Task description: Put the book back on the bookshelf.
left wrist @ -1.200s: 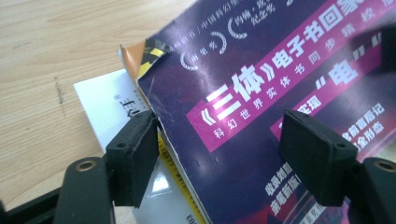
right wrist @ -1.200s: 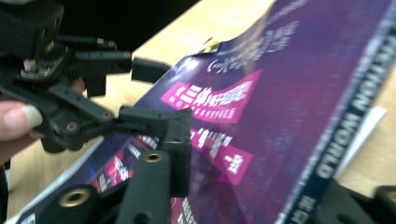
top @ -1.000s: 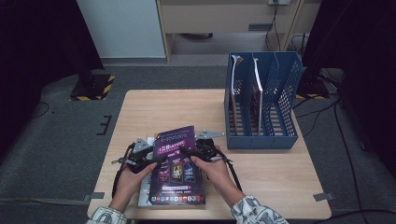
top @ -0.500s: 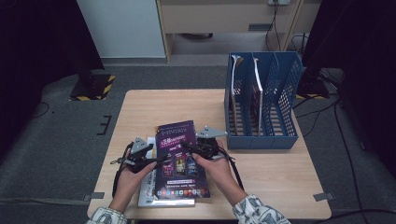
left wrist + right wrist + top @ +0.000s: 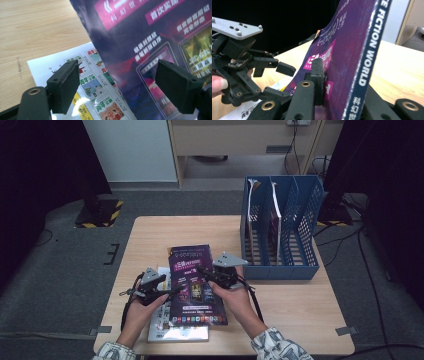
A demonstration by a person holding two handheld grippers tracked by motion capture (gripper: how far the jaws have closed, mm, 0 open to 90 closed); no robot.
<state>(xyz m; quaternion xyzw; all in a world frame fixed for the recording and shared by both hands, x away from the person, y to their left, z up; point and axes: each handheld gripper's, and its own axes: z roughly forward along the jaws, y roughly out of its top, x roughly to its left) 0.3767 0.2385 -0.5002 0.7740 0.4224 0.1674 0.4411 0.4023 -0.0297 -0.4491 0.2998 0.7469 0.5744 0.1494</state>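
**Magazine lifted, filing to come**

My right gripper jaws clamp the glossy purple magazine's spine, raising it near the wooden worktop's front edge. My left gripper jaws, just widened, gape, holding nothing. The blue slotted file rack still awaits it.

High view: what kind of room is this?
Probably an office or lab data-collection corner: a small wooden table on grey carpet, a blue magazine file rack, a pale cabinet and loose cables behind.

The purple magazine bears "FICTION WORLD" in white along its spine with "科幻世" below it, and the white magazine underneath repeats "青年文摘" on its small pictured covers
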